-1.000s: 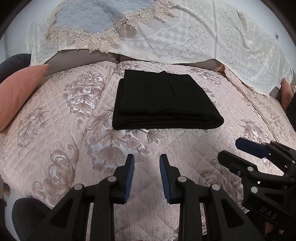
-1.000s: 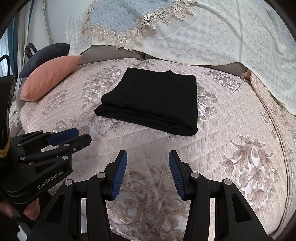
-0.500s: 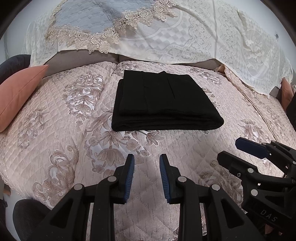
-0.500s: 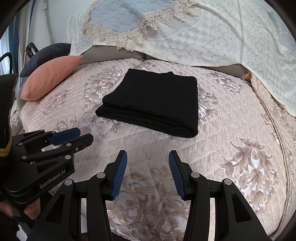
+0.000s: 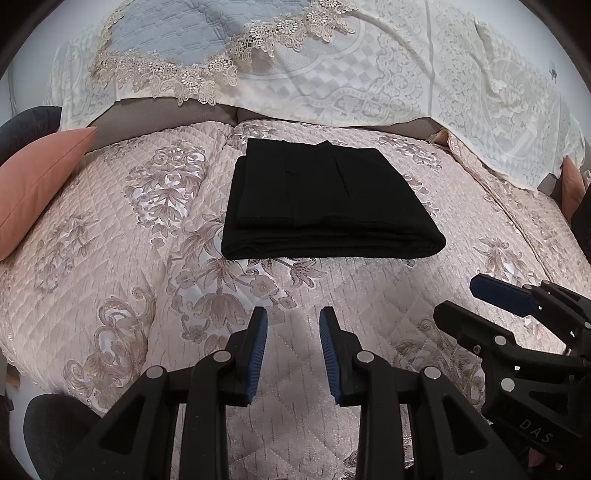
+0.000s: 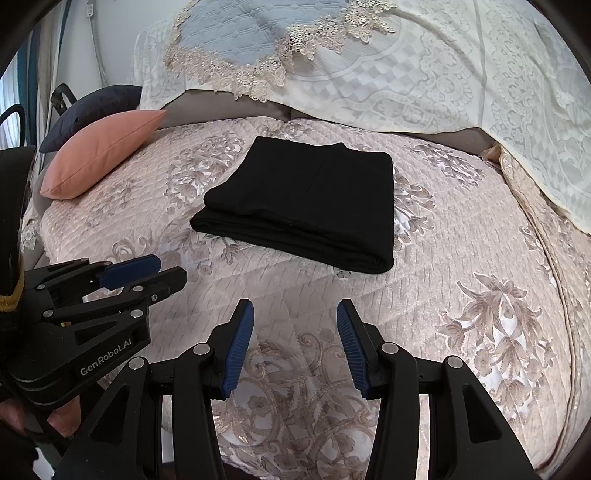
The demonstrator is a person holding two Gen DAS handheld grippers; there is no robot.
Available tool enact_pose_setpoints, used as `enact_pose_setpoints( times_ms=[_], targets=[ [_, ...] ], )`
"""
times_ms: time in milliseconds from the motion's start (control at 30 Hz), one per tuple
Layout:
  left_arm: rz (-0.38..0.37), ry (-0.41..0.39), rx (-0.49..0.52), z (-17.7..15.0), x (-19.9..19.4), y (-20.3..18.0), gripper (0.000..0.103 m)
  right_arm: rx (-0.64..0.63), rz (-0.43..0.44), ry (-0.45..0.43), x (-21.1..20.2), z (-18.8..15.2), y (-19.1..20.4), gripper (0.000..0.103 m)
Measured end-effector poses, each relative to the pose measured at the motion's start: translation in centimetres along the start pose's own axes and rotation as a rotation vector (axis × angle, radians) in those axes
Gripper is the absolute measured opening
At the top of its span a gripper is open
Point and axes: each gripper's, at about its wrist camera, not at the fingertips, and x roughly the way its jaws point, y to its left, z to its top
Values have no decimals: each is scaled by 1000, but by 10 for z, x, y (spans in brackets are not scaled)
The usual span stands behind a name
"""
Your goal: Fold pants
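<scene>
The black pants (image 5: 325, 203) lie folded into a neat flat rectangle on the pink quilted bedspread (image 5: 110, 258); they also show in the right wrist view (image 6: 306, 203). My left gripper (image 5: 291, 325) is open and empty, held above the bedspread well short of the pants. My right gripper (image 6: 295, 321) is open and empty, also short of the pants. Each gripper shows in the other's view: the right one at the lower right (image 5: 491, 295), the left one at the lower left (image 6: 147, 273).
A salmon cushion (image 5: 33, 184) and a dark cushion (image 6: 92, 110) lie at the left end. A cream lace cover (image 5: 369, 66) with a blue quilted panel (image 6: 236, 33) drapes the backrest. Another salmon cushion (image 5: 570, 184) sits far right.
Both grippers have drawn back slightly from the pants; the pants sit a little farther off in both views. Jaws stay open.
</scene>
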Motion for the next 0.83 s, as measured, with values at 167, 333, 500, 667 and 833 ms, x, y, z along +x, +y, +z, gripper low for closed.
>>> enact_pose_setpoints(
  times_ms=[167,333,500,667,833],
  targets=[
    [-4,6,-5,0,0,1,32,0,0,2,0,0,0,48],
    [4,9,-2,0,1,0,32,-2,-1,2,0,-2,1,48],
    [3,16,-5,0,3,0,32,-6,-2,0,-1,-2,1,47],
    [-4,22,-5,-1,5,0,32,-3,1,-1,-1,-3,-1,48],
    [-1,8,1,0,4,-2,32,4,4,-3,-2,-4,-3,48]
  ],
)
